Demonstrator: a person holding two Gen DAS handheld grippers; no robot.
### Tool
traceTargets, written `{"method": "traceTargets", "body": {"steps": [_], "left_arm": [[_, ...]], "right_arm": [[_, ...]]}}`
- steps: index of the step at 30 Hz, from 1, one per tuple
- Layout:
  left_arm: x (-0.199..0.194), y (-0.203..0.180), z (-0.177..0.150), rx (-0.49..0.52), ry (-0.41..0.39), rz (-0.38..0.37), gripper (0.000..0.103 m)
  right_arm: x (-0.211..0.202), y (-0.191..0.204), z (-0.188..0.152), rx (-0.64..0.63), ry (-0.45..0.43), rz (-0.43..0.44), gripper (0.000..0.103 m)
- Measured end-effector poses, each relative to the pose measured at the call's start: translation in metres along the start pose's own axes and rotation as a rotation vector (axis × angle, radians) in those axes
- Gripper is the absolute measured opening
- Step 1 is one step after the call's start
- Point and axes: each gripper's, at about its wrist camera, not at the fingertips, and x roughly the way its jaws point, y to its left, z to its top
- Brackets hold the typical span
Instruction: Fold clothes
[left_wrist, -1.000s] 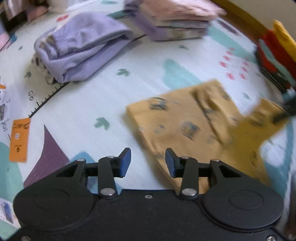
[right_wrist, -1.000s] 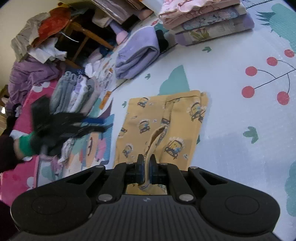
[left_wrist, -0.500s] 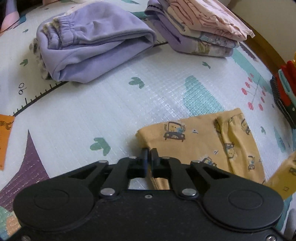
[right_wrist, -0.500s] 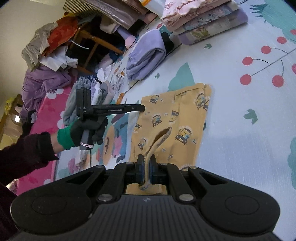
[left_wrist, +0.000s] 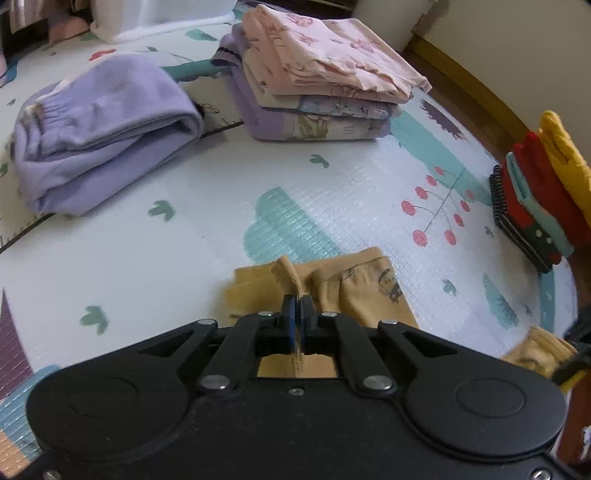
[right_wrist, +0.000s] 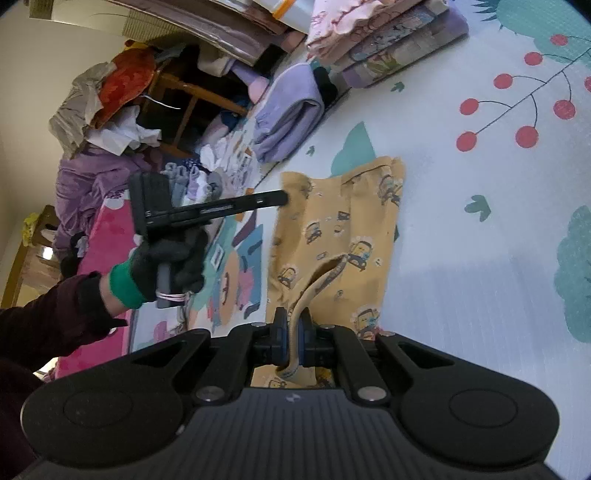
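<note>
Yellow car-print pants (right_wrist: 340, 229) lie on the play mat (right_wrist: 480, 258). My right gripper (right_wrist: 291, 328) is shut on the pants' near edge, a fold of cloth pinched between its pads. My left gripper (left_wrist: 296, 308) is shut on the pants' far corner (left_wrist: 288, 275), lifted off the mat. In the right wrist view the left gripper (right_wrist: 284, 197) reaches in from the left, held by a gloved hand (right_wrist: 173, 262). In the left wrist view the pants (left_wrist: 362, 291) bunch under the jaws.
A folded lilac garment (left_wrist: 96, 136) and a stack of folded clothes (left_wrist: 314, 88) sit at the mat's far side. Red and yellow items (left_wrist: 543, 192) stand at the right edge. A clutter of clothes and a wooden chair (right_wrist: 177, 96) lie beyond the mat.
My left gripper came in open, shut on the pants' corner and has lifted it. The right gripper stayed shut on the near edge and has risen slightly.
</note>
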Motion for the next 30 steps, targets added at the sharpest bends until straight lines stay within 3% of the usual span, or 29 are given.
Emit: {"method": "traceTargets", "body": {"steps": [4,10,16,19,24,30], "left_arm": [[0.014,0.007,-0.001,-0.015,-0.002,-0.012,0.001],[-0.009,0.032,-0.015,-0.013,0.006,-0.054,0.001],[-0.022,0.015,-0.047,0.190,0.071,-0.094,0.001],[-0.026,0.001,-0.068,0.289,0.112,-0.147,0.001],[-0.024,-0.013,-0.105,0.436,0.156,-0.104,0.001],[-0.050,-0.021,-0.114,0.413,0.095,-0.123,0.001]], "right_arm": [[-0.003,-0.005,-0.001,0.014,-0.005,0.009,0.008],[-0.011,-0.013,-0.001,0.066,-0.028,0.051,0.008],[-0.020,-0.015,-0.006,0.098,-0.019,0.112,0.008],[-0.021,-0.022,-0.010,0.123,0.000,0.071,0.008],[-0.021,-0.033,-0.015,0.170,-0.001,0.039,0.008],[-0.014,-0.028,-0.009,0.156,-0.001,0.057,0.008]]}}
